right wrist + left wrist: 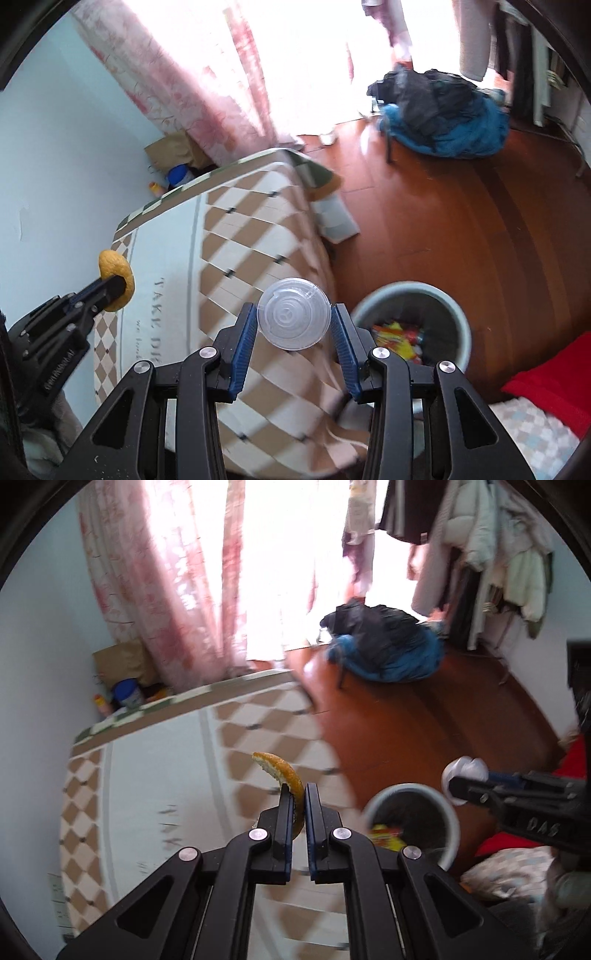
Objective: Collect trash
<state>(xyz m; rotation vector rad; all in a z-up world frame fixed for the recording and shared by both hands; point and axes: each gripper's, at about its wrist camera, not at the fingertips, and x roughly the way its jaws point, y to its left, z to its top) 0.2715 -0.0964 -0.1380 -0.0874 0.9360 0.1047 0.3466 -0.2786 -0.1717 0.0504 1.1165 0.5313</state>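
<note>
- Trash sits in both our tongs, raised above a bed [236, 236] with a brown-and-white checked cover that fills the lower left of each view.
- We see a wooden floor [461, 229] to the right of the bed, with a heap of blue and black clothing [443, 118] on it near the bright window and pink curtain [207, 74].
- We see a round grey bin [452, 314] standing on the floor just beside the bed's edge, with yellow and red wrappers [397, 338] lying inside it.
- We hold a clear plastic cup lid [293, 314] in our right tongs [294, 321], the blue-padded fingers [245, 343] clamped on its two opposite edges; the lid faces the camera and hangs over the bed's edge, just left of the bin.
- We hold a curved strip of orange peel [282, 771] in our left tongs [298, 794], whose fingers are closed on its lower end so the rest curls up and to the left above the bed.
- We see both pieces from the other side too: the peel [114, 275] at the far left of the right wrist view, the lid [465, 775] edge-on beside the bin [413, 827] in the left one.
</note>
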